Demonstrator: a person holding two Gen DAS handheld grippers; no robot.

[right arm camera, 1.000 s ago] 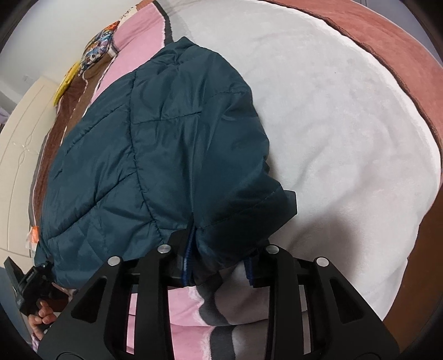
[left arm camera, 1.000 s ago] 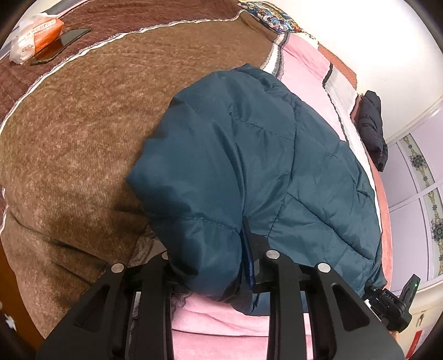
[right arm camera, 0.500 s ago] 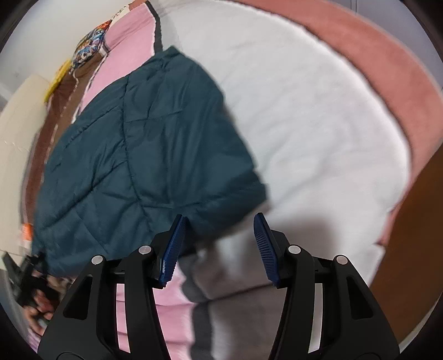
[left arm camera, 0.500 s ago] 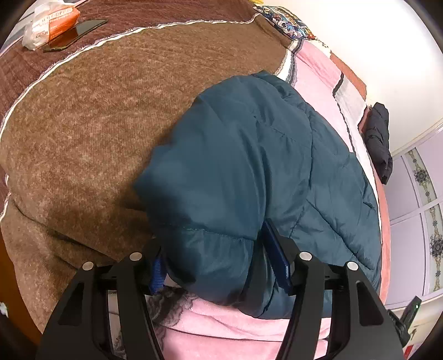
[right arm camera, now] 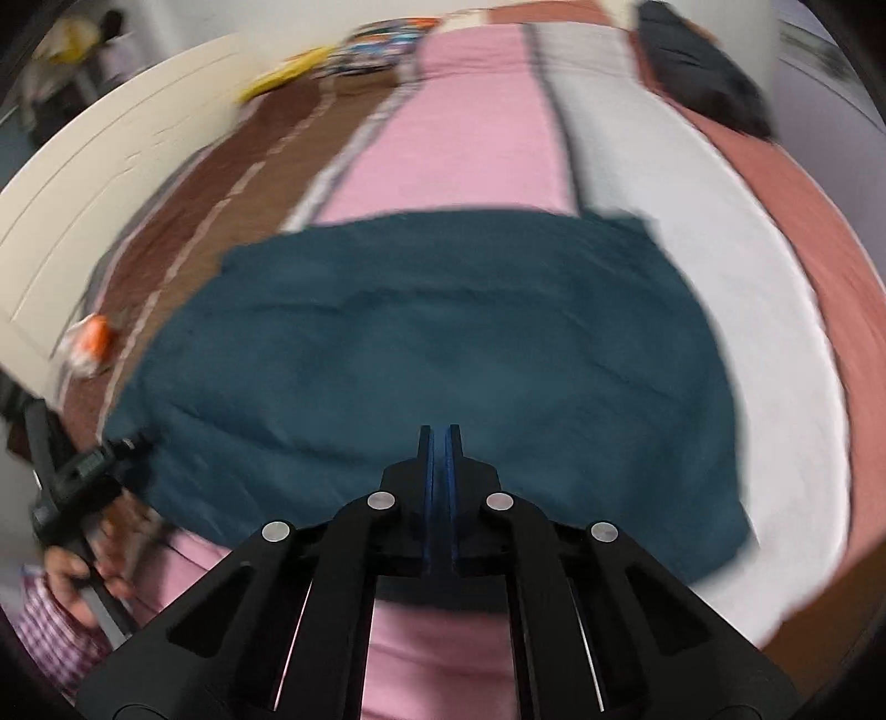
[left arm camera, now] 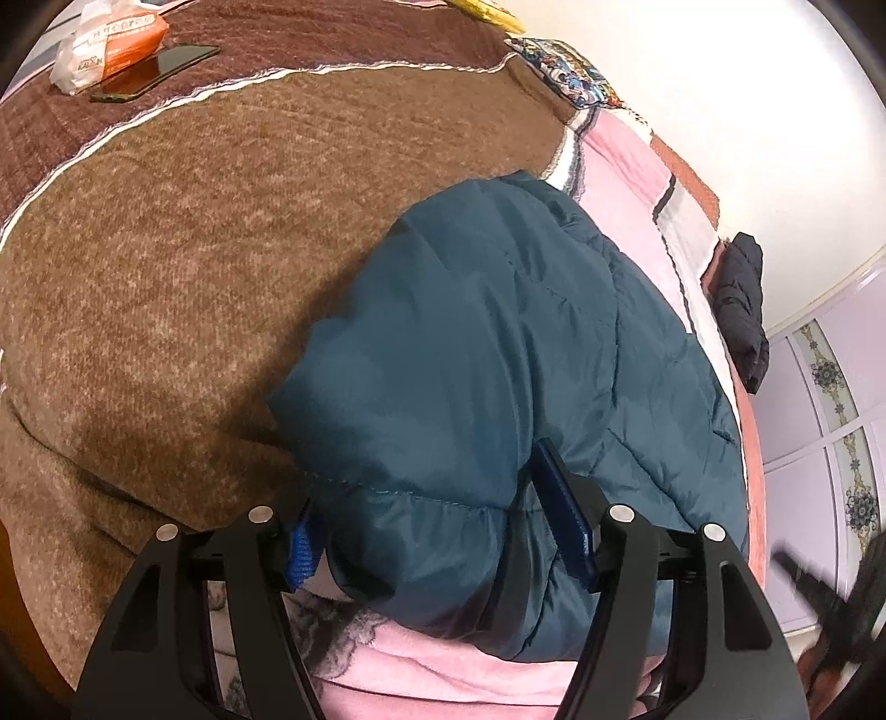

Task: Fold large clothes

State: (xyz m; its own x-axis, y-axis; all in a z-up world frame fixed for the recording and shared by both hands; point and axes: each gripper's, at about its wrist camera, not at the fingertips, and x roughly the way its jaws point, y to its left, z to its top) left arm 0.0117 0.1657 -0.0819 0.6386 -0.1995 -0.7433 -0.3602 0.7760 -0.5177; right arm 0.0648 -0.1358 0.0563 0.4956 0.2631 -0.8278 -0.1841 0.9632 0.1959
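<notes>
1. Your left gripper (left arm camera: 437,531) is wide and still opening; a padded fold of the jacket (left arm camera: 498,360) sits between its jaws, the pads not pressing it.
2. Your right gripper (right arm camera: 439,443) has its jaws together with nothing between them, above the jacket's near edge.
3. The jacket lies folded across the bed (right arm camera: 476,138), near its front edge, over brown, pink and white covers.
4. A phone (left arm camera: 158,69) and packet (left arm camera: 105,44) lie at the bed's far left corner.

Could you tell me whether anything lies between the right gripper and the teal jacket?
Nothing visible does. The right gripper is shut and empty, with the jacket spread just beyond its tips; the blurred view shows only open space between them.
</notes>
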